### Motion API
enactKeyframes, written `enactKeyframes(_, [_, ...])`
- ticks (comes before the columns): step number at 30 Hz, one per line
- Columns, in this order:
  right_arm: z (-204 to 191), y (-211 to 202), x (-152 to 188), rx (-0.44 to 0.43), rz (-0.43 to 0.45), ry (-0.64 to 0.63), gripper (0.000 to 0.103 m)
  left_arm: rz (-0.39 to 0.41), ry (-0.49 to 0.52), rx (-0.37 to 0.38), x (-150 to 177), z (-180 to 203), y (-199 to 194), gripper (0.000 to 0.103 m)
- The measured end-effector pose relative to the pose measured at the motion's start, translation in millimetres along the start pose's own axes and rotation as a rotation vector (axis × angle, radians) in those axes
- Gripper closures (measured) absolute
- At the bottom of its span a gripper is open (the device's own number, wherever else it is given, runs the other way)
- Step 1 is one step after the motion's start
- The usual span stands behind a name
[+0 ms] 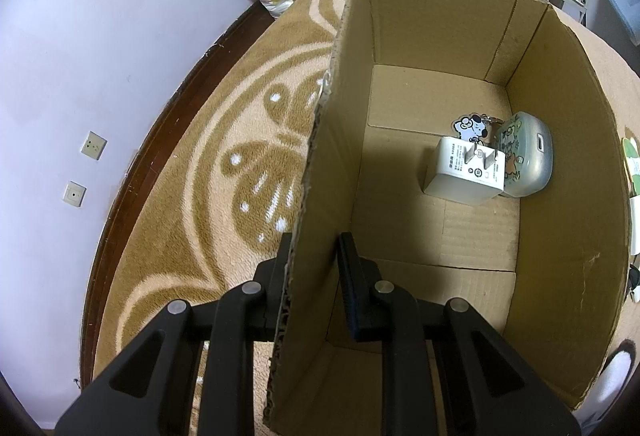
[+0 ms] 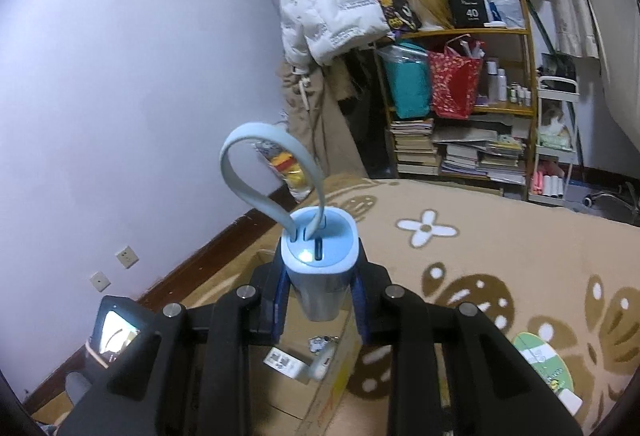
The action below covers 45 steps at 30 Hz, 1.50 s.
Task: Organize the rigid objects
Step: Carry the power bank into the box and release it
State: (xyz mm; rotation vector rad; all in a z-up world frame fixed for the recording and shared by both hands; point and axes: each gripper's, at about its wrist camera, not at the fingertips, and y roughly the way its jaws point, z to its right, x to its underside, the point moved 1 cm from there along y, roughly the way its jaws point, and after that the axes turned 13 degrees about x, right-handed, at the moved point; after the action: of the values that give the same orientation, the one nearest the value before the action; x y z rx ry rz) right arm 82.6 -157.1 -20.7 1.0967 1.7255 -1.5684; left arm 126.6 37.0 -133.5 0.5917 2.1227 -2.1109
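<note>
Inside the cardboard box (image 1: 432, 83), a charger (image 1: 460, 171) lies toward 2 o'clock, touching an earbud case (image 1: 528, 155) at its 3 o'clock; a keychain (image 1: 470, 127) lies behind them.

patterned blanket (image 1: 224, 171) | cardboard box (image 1: 560, 236), green round card (image 2: 540, 360) on it

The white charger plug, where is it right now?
The white charger plug lies on the floor of the cardboard box, toward its far right side, touching a pale green case, with a cartoon dog keychain just behind.
</note>
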Motion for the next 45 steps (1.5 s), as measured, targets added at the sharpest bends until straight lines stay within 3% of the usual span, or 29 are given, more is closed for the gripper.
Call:
enactKeyframes(6, [-4.7, 18.6, 16.1, -0.037, -0.057, 0.011, 0.074, 0.0, 0.0, -0.001, -0.3, -0.6, 0.2, 0.083])
enactKeyframes(22, [-15.9, 54.4, 52.3, -0.04, -0.188, -0.035, 0.074, 0.0, 0.0, 0.0, 0.1, -0.4, 0.5, 0.083])
enactKeyframes(33, [-11.2, 49.5, 47.5, -0.015, -0.165, -0.039, 0.072, -0.001, 0.004, -0.002, 0.7, -1.3, 0.7, 0.083])
enactKeyframes(39, [2.1, 39.5, 36.4, 0.002, -0.123, -0.009, 0.058, -0.002, 0.003, -0.002, 0.9, -1.8, 1.5, 0.083])
enactKeyframes(45, [13.5, 30.5, 27.6, 0.017, -0.099, 0.026, 0.037, -0.004, 0.002, 0.001, 1.8, -2.6, 1.7, 0.084])
